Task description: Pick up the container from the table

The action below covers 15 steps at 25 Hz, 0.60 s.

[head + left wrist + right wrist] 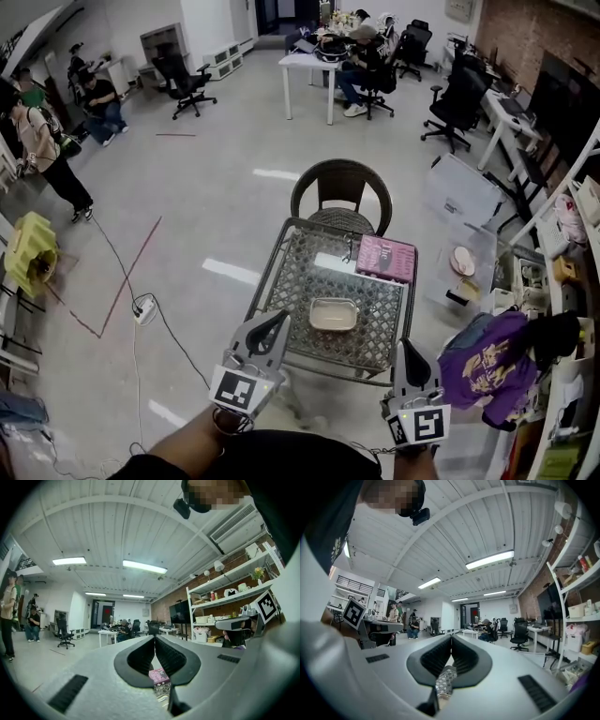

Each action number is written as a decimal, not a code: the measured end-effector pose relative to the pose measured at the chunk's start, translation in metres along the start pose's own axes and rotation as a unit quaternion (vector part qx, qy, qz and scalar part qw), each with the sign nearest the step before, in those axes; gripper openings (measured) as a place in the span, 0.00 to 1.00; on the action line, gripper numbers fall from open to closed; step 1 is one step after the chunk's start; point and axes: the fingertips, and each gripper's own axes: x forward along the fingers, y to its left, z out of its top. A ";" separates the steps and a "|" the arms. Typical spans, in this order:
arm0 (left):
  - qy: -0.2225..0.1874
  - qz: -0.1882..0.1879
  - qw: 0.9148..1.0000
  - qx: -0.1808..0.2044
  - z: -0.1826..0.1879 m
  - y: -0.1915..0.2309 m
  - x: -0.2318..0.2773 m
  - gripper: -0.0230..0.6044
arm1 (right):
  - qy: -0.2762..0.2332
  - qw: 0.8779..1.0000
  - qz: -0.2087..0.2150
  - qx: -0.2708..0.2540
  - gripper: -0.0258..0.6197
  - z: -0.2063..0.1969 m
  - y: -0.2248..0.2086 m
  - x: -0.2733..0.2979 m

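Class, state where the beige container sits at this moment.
In the head view, the beige container lies near the middle of the table, slightly toward its near edge, with the pink book beyond it to the right.

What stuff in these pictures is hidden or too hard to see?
Inside the container: head view, too small to tell if anything is in it.
Container in the left gripper view: hidden behind the left gripper, jaws together; only a bit of the pink book peeks through.
Container in the right gripper view: blocked by the right gripper; only a sliver of table shows.
Book's print: too small in every view.
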 end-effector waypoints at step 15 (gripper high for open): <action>0.015 -0.025 1.000 -0.007 -0.015 0.054 0.054 0.06 | 0.007 1.000 -0.018 0.011 0.06 -0.012 -0.004 0.073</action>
